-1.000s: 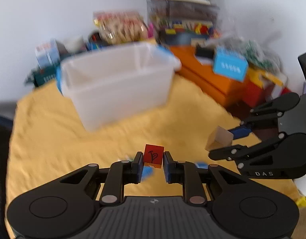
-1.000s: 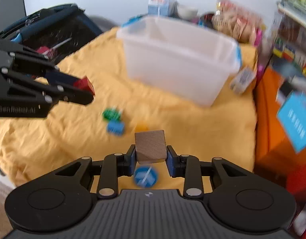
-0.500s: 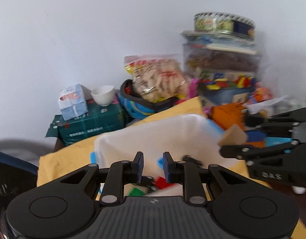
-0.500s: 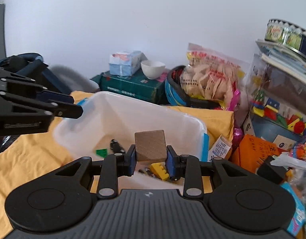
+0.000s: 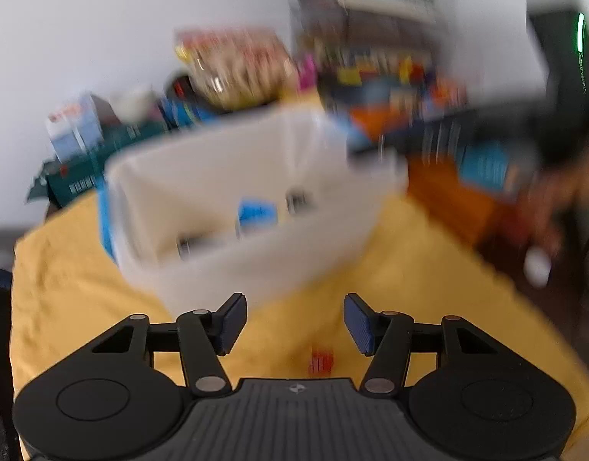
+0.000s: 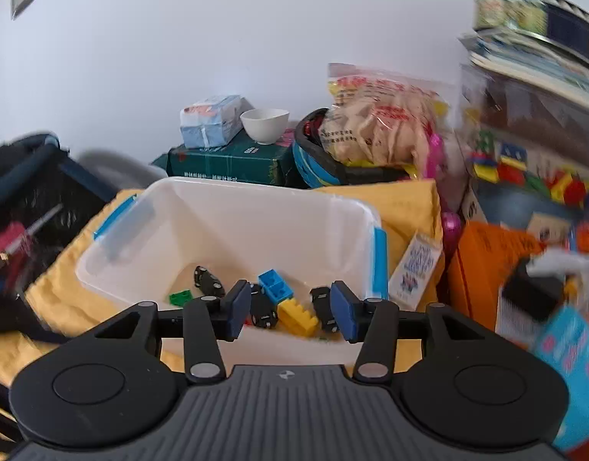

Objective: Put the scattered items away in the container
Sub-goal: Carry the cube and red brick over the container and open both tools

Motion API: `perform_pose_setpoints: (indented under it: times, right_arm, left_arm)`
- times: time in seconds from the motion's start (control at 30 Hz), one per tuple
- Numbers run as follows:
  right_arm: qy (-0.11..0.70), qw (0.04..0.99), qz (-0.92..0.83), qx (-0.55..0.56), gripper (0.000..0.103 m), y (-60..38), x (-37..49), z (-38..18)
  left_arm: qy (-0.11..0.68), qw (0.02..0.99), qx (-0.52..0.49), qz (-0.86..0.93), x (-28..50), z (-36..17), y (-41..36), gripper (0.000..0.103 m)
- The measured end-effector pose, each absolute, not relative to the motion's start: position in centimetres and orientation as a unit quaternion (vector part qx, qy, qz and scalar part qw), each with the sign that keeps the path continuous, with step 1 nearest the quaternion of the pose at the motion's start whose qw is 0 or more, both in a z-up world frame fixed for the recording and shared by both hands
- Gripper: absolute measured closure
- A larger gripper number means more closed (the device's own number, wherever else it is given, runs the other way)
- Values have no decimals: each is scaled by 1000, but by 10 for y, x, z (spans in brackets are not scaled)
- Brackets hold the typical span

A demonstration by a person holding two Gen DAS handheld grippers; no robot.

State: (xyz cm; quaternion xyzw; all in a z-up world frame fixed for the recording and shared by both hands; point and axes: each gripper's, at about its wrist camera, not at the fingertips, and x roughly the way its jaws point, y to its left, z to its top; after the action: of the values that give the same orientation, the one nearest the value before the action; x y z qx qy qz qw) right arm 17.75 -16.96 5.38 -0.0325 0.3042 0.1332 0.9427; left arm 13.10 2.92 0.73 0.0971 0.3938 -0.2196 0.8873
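Both grippers stand with jaws apart and nothing between them, each having just been opening. Right gripper hangs over the near rim of the bin, a clear tub with blue handles at its two ends, sitting on a yellow cloth. Inside the bin lie a blue brick, a yellow brick, a green piece and several small black cars, all down on the floor of the tub near the front wall.

Left gripper is over the bare cloth just short of the bin; this view is heavily blurred. A small red block lies on the cloth below and between its open fingers, outside the bin. Boxes, a snack bag and a white bowl crowd the wall behind.
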Motion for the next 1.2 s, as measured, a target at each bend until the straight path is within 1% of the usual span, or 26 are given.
perform_pose_setpoints:
  times: [0.03, 0.13, 0.2, 0.23, 0.27, 0.3, 0.37, 0.43, 0.57, 0.67, 0.77, 0.8, 0.83, 0.87, 0.93, 1.0, 1.03, 1.1, 1.2]
  right_arm:
    - [307, 942, 133, -21, 53, -173, 173, 53]
    - [311, 941, 129, -11, 53, -176, 166, 49]
    - [318, 939, 126, -13, 51, -178, 158, 45]
    - [324, 938, 123, -14, 51, -180, 154, 42]
    - [330, 936, 118, -14, 51, -182, 150, 40]
    - [336, 935, 115, -12, 51, -185, 147, 37]
    - [345, 932, 106, -3, 51, -192, 139, 31]
    - [356, 929, 98, 5, 51, -199, 134, 25]
    - [372, 924, 88, 20, 51, -207, 126, 17]
    - [382, 920, 89, 24, 51, -207, 123, 9]
    - [390, 915, 99, 28, 51, -201, 120, 4]
    - [391, 914, 105, 27, 51, -198, 118, 4]
    - [389, 914, 111, 25, 51, -195, 114, 5]
    - [387, 914, 117, 21, 50, -192, 110, 5]
    - [386, 914, 125, 15, 48, -189, 102, 5]
    - [386, 913, 131, 9, 47, -188, 92, 1]
    - [391, 911, 131, 8, 47, -188, 90, -2]
    - [413, 901, 133, 19, 47, -191, 85, -12]
    - [445, 883, 149, 3, 52, -187, 75, -30]
  left_arm:
    - [409, 880, 94, -220, 132, -5, 25, 59]
    - [434, 871, 84, -216, 141, -36, 13, 65]
    - [449, 862, 89, -219, 148, -54, 5, 67]
    - [461, 855, 91, -220, 152, -61, 3, 72]
    - [467, 851, 94, -221, 153, -66, 1, 74]
    - [473, 847, 98, -220, 153, -71, 1, 79]
    - [480, 844, 96, -220, 150, -76, 6, 81]
    - [471, 849, 88, -221, 143, -66, 11, 81]
    - [398, 884, 68, -237, 127, 4, 22, 81]
    - [327, 915, 68, -225, 135, 57, 28, 81]
    - [268, 946, 82, -163, 164, 80, 31, 79]
    - [254, 953, 78, -144, 174, 83, 33, 73]
    - [246, 956, 80, -137, 181, 84, 33, 57]
    - [253, 954, 87, -132, 187, 81, 33, 54]
    - [270, 951, 86, -122, 180, 75, 36, 54]
    - [279, 948, 65, -135, 156, 65, 44, 53]
    - [291, 945, 57, -140, 146, 57, 48, 51]
    - [333, 928, 64, -153, 125, 32, 51, 50]
    - [411, 893, 80, -163, 105, -12, 50, 51]
